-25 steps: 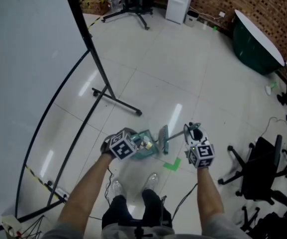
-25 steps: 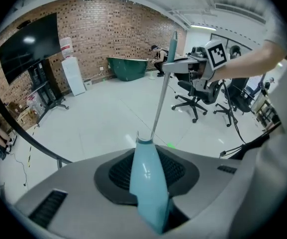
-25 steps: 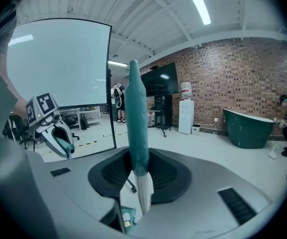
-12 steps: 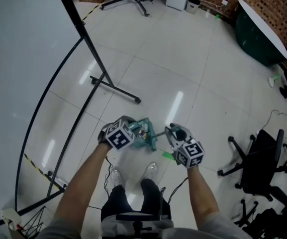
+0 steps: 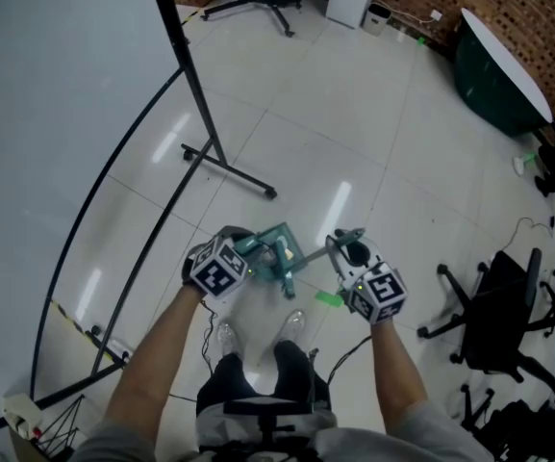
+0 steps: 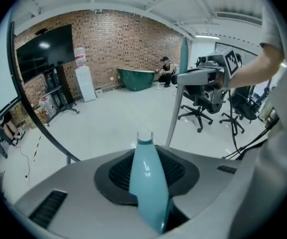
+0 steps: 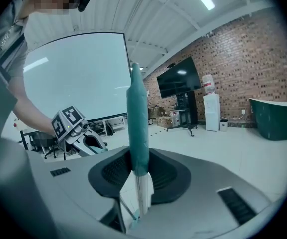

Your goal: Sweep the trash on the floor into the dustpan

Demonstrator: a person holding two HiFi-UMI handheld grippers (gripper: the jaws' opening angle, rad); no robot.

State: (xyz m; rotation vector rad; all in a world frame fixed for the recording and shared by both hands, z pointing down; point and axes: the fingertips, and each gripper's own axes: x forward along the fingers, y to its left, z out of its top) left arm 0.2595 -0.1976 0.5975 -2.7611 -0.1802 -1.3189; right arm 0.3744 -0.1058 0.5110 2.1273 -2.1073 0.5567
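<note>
Teal dustpan [image 5: 284, 243], its handle clamped in the left gripper [image 5: 244, 246], seems to hold small trash [image 5: 279, 255] already, while the right gripper [image 5: 340, 244] grips the broom [image 7: 137, 98] beside the dustpan; little sweeping seems left.

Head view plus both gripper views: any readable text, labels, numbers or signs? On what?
No readable text in any view.
Left marker cube: black-and-white square pattern only, no letters or digits.
Right marker cube: the same, pattern only.
Wall TV: screen dark, nothing on it.
Cardboard boxes: any print is too small to read.
</note>
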